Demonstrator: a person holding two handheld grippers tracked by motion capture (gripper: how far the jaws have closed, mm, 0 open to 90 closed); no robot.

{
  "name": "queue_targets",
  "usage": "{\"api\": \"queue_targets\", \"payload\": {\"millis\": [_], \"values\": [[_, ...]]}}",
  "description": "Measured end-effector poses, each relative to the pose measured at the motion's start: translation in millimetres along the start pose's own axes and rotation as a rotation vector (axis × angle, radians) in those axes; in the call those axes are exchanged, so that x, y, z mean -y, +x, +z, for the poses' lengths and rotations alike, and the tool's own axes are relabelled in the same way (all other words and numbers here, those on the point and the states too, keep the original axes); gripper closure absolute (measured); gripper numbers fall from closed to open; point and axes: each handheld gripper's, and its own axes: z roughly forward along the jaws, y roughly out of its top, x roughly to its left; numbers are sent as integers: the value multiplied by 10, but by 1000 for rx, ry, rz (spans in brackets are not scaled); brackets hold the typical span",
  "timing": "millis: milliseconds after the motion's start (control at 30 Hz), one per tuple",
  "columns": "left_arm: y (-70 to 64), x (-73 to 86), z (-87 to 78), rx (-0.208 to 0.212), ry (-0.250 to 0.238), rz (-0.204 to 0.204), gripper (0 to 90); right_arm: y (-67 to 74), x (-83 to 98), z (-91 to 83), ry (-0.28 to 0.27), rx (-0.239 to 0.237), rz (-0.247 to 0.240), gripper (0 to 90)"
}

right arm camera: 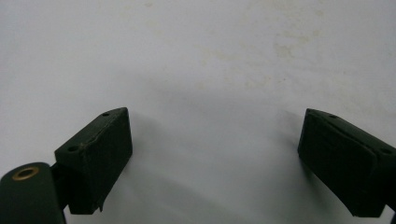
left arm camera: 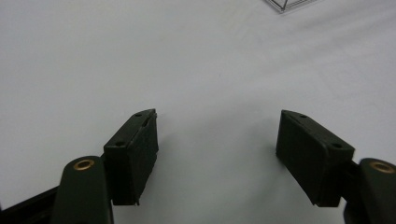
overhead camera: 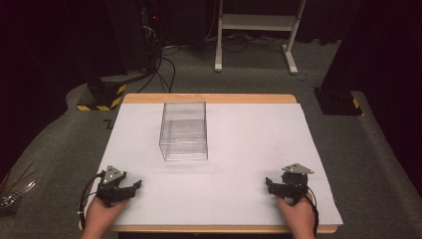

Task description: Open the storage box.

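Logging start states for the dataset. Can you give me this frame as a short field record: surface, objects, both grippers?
surface: white sheet on a wooden table
object: clear plastic box, looks empty, left of centre toward the far edge
left gripper: near left edge of the sheet, jaws wide apart, nothing between them
right gripper: near right edge, jaws wide apart, nothing between them
contact with box: none, both grippers well short of it
beyond table: grey carpet, white desk frame
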Motion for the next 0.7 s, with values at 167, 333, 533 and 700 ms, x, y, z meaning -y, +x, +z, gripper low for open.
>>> {"api": "queue_targets", "payload": {"millis": [167,333,533,700], "values": [[4,-2,2,4,1,-2,296,1,2,-1,-1,1,-2,99],[2,-1,0,3,1,-1,296,1,2,-1,-3,2,-5,99],[1,-1,0,2,1,0,297,1,2,0,-1,1,-2,99],[4,-6,0,3,1,4,299,-2,1,1,0,-1,0,99]]}}
